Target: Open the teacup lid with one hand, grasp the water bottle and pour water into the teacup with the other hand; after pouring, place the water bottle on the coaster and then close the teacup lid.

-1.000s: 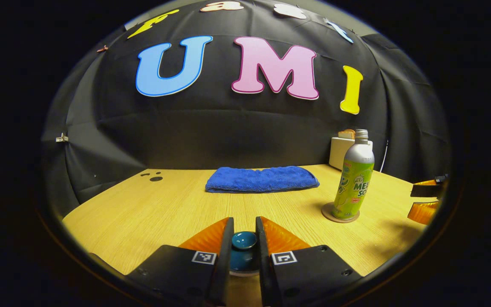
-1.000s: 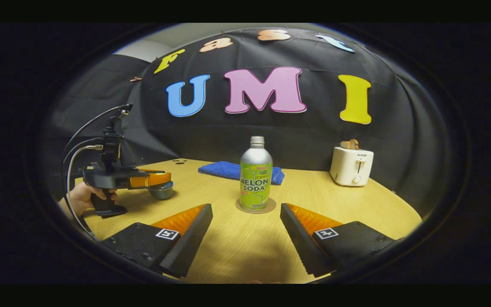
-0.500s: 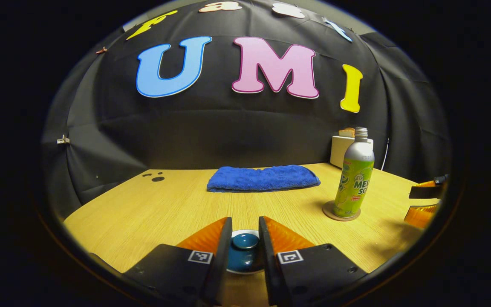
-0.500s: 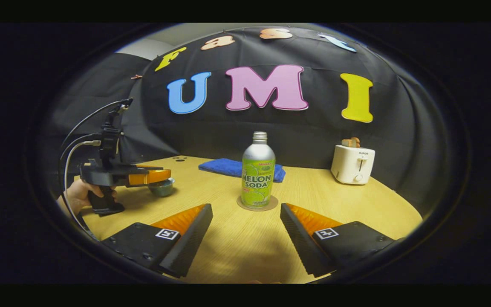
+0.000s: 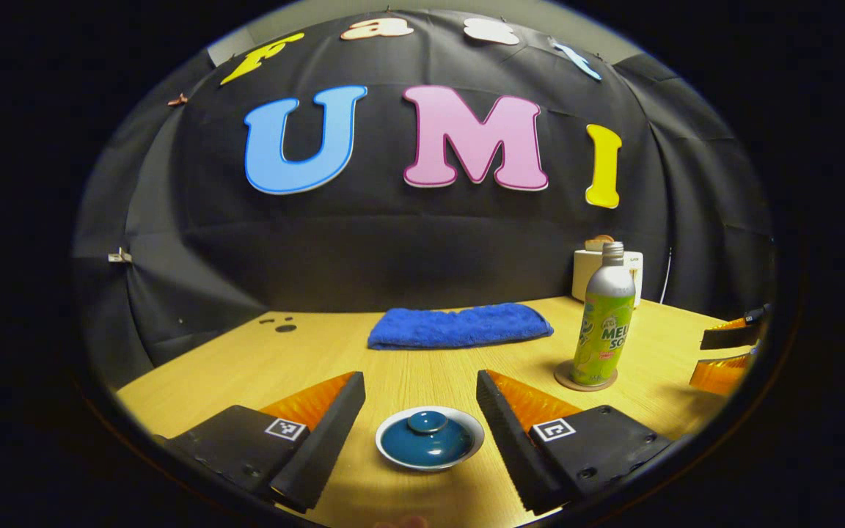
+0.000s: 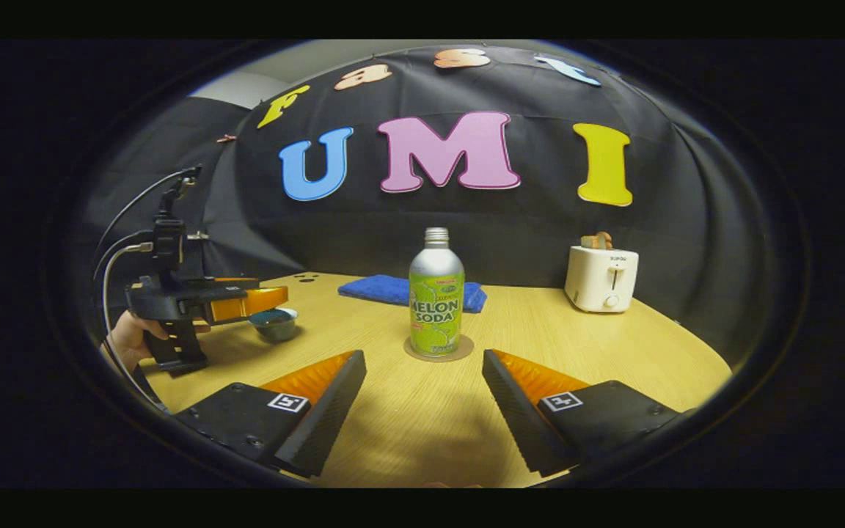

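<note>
- Left gripper view puts the left gripper low over the table, its jaws spread wide and gripping nothing, with the teacup lid sitting between the two fingers and touching neither.
- The lid looks seated on the teacup, which stands at the near left of the table, well apart from the water bottle.
- In the right gripper view the bottle stands upright on the coaster, centre of the table, with a blue towel behind it and a toaster at the far right.
- The right gripper points at the bottle from the near side, jaws wide and empty, not yet around it.
- Judging by how things lie, the bottle is parked and the lid is on, so the closing step appears complete and letting go is the step in hand.
- To do it well, lift the left gripper straight up and back with the fingers kept wide, so neither one clips the small knob and drags the lid off centre.
- Keep the right gripper clear of the bottle, since a nudge to the tall, narrow body could tip it off the coaster.
</note>
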The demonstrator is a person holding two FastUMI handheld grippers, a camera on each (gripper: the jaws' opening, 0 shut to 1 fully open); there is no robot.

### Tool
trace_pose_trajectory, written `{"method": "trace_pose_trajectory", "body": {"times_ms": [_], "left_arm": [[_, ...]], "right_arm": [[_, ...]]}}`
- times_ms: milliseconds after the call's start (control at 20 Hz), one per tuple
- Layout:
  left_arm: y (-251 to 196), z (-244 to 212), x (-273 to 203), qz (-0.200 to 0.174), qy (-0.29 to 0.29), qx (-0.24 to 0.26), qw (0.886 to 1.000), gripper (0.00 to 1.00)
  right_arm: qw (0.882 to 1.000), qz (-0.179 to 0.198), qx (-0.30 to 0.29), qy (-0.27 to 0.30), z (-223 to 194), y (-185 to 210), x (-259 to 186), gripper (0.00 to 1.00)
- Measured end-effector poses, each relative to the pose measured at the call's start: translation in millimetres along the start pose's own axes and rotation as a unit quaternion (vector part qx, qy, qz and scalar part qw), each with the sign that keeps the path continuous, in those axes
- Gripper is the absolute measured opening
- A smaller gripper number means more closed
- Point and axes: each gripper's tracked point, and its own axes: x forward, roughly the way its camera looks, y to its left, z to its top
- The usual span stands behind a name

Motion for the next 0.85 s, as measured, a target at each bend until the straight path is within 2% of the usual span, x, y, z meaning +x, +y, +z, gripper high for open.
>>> {"method": "trace_pose_trajectory", "body": {"times_ms": [200, 400, 600, 850], "left_arm": [[-0.2, 22.7, -30.3, 0.007, -0.041, 0.002, 0.999, 0.96], [-12.6, 28.3, -54.9, -0.005, -0.073, -0.030, 0.997, 0.96], [-24.2, 17.7, -63.9, -0.012, -0.066, -0.022, 0.997, 0.96], [-25.3, 26.0, -84.1, -0.010, -0.073, -0.022, 0.997, 0.96]], "right_arm": [[1.000, -0.010, -0.003, -0.015, 9.6, 0.6, -2.2, 0.99], [0.999, -0.022, -0.004, -0.025, 12.5, 3.5, 0.3, 0.99], [0.999, -0.033, 0.000, -0.040, 20.3, 9.5, -1.9, 0.99], [0.997, -0.045, -0.003, -0.059, 32.0, 16.0, -16.2, 0.99]]}}
